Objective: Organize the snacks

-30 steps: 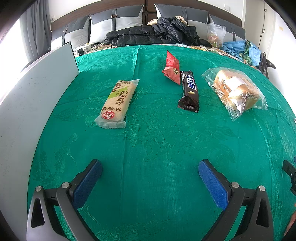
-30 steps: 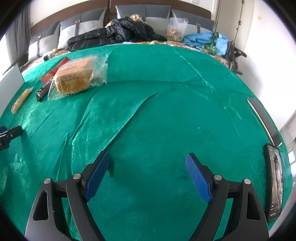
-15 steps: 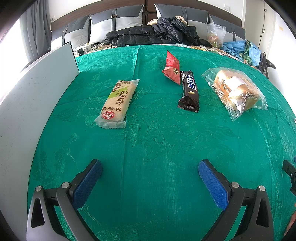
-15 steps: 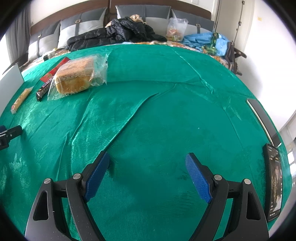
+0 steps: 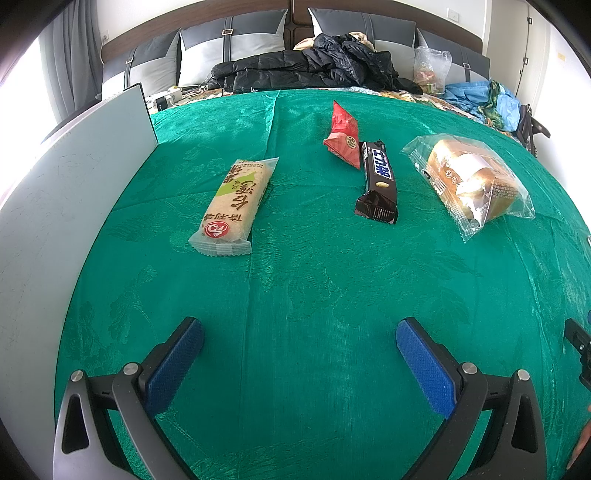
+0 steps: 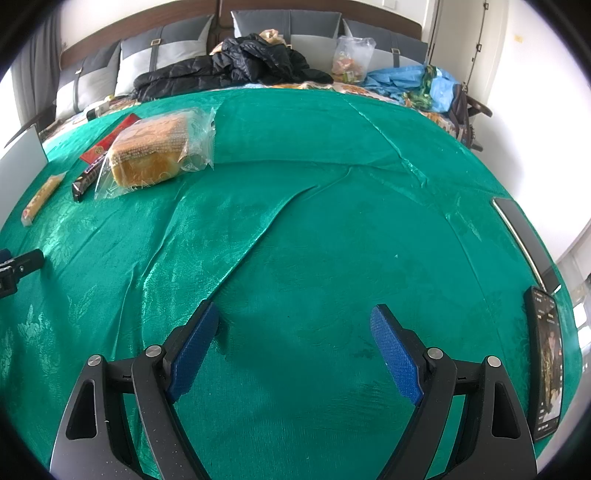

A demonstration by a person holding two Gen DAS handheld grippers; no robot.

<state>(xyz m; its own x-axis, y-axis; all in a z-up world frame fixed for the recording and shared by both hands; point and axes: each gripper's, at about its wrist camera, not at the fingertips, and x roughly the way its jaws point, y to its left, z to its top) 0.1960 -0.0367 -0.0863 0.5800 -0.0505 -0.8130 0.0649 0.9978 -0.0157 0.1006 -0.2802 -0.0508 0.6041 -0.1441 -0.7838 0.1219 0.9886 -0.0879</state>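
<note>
Green cloth (image 5: pixel 295 280) spread over a bed — grey headboard (image 5: pixel 258 33) behind; both grippers' fingers wide, empty.

A green cloth (image 6: pixel 332 221) is spread beneath the tongs, and a white panel (image 5: pixel 74 192) is stood to their left. A phone (image 6: pixel 546 362) and what may be a tablet (image 6: pixel 524 236) are laid to their right, with a black jacket (image 5: pixel 317 66) heaped far ahead.

rice cracker (image 5: pixel 232 201) left | chocolate bar (image 5: pixel 380 181) middle | bread (image 5: pixel 469 181) right | on cloth (image 5: pixel 295 288)
</note>
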